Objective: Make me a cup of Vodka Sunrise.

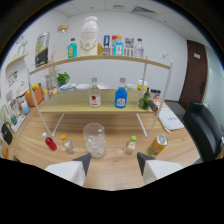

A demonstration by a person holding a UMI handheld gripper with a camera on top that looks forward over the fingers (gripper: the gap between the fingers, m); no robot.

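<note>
Two jaws [114, 165] spread wide, gripping nothing; the clear glass cup [94, 139] stands on the tabletop [115, 172] just ahead. Probably slick and breakable, so I'd pinch its midsection gently.

The gripper [113, 162] shows two fingers at the bottom of the view. Each finger has a broad, pale body, almost white, with flat faces and straight edges. The tip of each finger is a dark grey wedge that narrows to a point; the two wedges slope toward each other, with an open gap between them. Below the fingers, the housing of the gripper is plain black. No cables, screws or markings can be seen.
</note>
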